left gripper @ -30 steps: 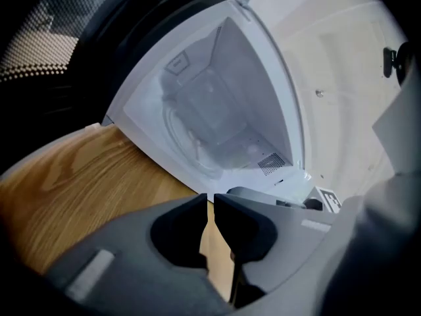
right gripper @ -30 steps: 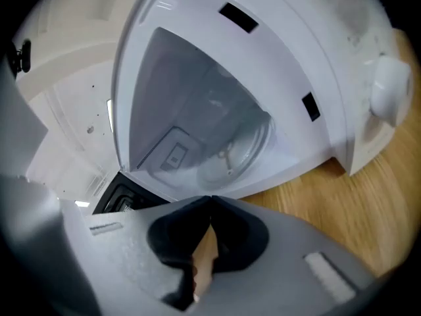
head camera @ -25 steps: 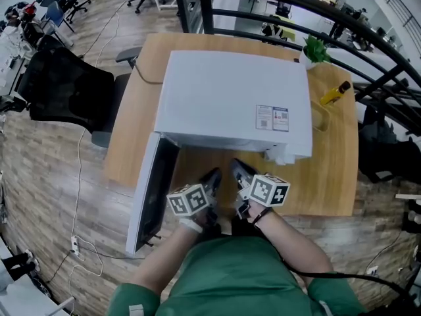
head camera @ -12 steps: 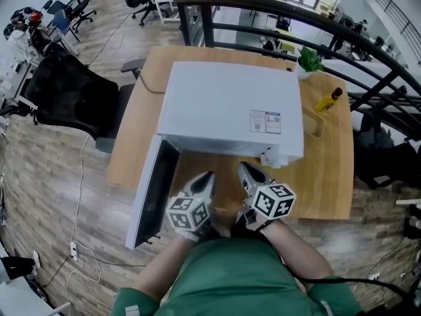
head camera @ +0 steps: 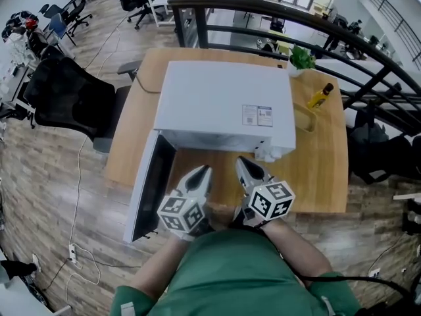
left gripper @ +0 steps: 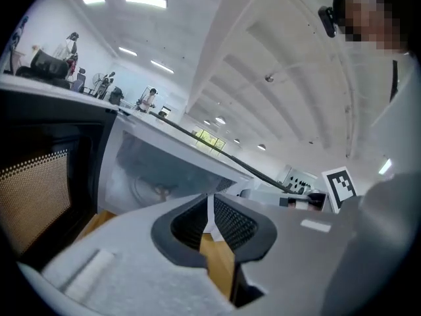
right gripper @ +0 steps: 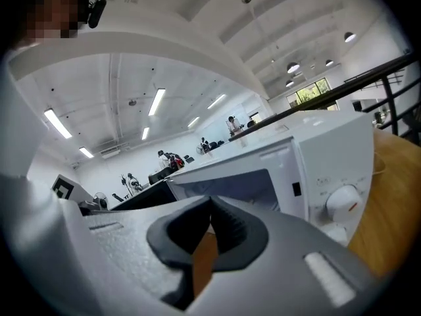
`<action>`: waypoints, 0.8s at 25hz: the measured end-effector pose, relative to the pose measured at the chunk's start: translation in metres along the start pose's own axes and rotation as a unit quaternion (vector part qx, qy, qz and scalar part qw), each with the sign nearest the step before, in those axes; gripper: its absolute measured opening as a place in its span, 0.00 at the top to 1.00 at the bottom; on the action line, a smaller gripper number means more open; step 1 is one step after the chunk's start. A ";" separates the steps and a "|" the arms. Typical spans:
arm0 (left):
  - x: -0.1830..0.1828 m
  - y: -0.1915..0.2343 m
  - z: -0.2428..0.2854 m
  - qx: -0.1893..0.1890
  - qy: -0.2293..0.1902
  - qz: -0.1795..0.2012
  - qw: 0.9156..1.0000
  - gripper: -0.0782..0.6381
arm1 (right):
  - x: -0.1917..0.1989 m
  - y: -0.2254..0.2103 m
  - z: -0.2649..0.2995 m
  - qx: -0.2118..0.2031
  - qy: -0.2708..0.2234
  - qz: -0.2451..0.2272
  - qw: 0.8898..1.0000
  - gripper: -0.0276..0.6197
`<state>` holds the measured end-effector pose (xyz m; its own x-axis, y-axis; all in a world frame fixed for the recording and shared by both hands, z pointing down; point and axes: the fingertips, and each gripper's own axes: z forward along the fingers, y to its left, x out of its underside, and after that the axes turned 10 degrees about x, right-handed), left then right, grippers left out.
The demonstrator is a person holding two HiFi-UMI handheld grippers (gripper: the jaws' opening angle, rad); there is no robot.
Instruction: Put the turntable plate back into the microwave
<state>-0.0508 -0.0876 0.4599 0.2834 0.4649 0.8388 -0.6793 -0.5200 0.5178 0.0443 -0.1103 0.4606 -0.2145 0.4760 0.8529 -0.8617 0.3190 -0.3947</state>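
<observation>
The white microwave (head camera: 223, 104) stands on the wooden table (head camera: 319, 176), its door (head camera: 150, 186) swung open to the left. Both grippers hover side by side in front of the opening, apart from it. My left gripper (head camera: 203, 170) is shut and holds nothing; its pads meet in the left gripper view (left gripper: 209, 210). My right gripper (head camera: 241, 162) is shut and holds nothing too (right gripper: 210, 213). In the left gripper view a faint round glassy shape (left gripper: 152, 191) lies on the cavity floor; I cannot tell for sure that it is the turntable plate. The control knob (right gripper: 343, 203) shows at the right.
A yellow bottle (head camera: 320, 96) and a small green plant (head camera: 301, 58) stand at the table's back right. A black office chair (head camera: 66, 91) is left of the table. A dark railing (head camera: 368, 78) runs behind it. A cable (head camera: 79, 242) trails on the floor.
Both grippers have risen in front of the microwave and rolled, their marker cubes now nearer the camera. Both stay shut. The microwave and its door have not moved.
</observation>
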 end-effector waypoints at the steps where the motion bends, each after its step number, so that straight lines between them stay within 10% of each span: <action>1: -0.003 -0.003 0.000 0.003 -0.002 0.006 1.000 0.84 | -0.002 0.002 -0.001 0.000 -0.004 -0.006 1.000 0.95; 20: -0.018 -0.023 -0.013 0.018 -0.019 0.043 0.999 0.84 | -0.016 0.022 -0.019 0.004 -0.042 -0.080 0.996 0.95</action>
<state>-0.0492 -0.0746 0.4304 0.2505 0.3902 0.8860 -0.6781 -0.5825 0.4482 0.0375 -0.0949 0.4320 -0.1117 0.3500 0.9301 -0.8917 0.3779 -0.2492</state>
